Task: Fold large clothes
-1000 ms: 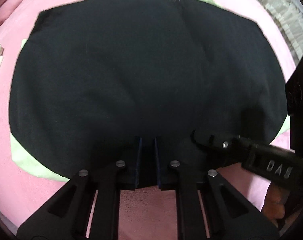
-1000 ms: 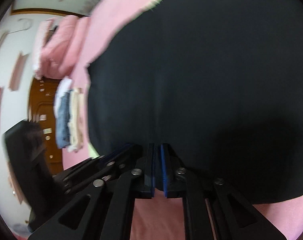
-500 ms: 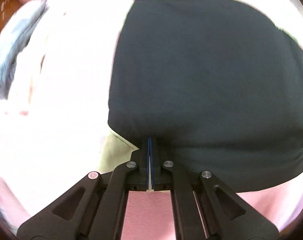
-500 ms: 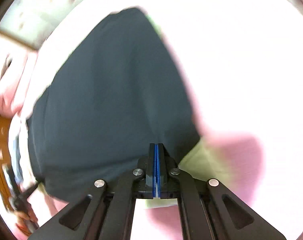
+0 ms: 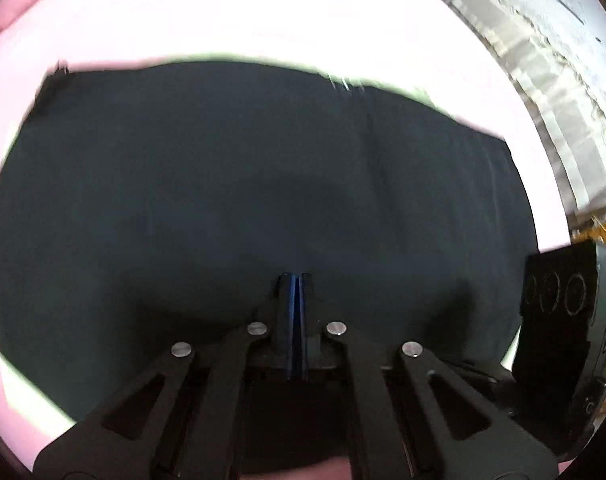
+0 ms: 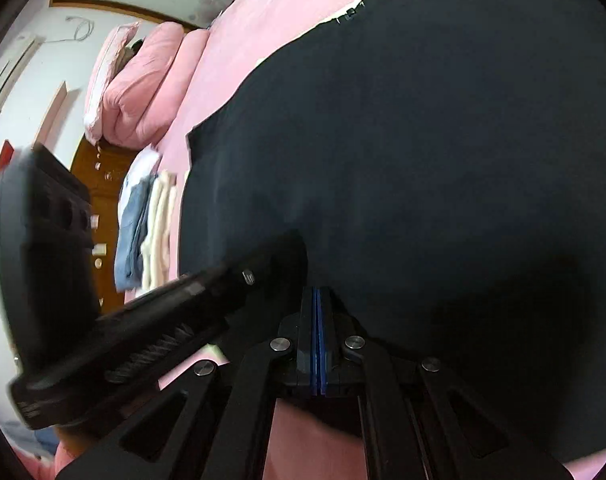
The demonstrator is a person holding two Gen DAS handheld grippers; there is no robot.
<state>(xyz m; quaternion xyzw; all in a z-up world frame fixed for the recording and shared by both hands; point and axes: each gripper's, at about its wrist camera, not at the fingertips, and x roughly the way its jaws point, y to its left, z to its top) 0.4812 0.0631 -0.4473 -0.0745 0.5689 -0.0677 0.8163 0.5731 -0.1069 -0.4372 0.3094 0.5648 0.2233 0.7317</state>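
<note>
Here, a black garment [image 5: 243, 200] lies flat on a pink bed [image 6: 239, 40]. The left gripper [image 5: 296, 280] and right gripper [image 6: 316, 292] are clenched on its near edge; both should likely lift evenly, keeping the hem taut.

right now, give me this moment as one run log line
step: folding | left gripper: shut | right gripper: shut | black garment: flat on pink bed | folded clothes: stacked beside it
</note>
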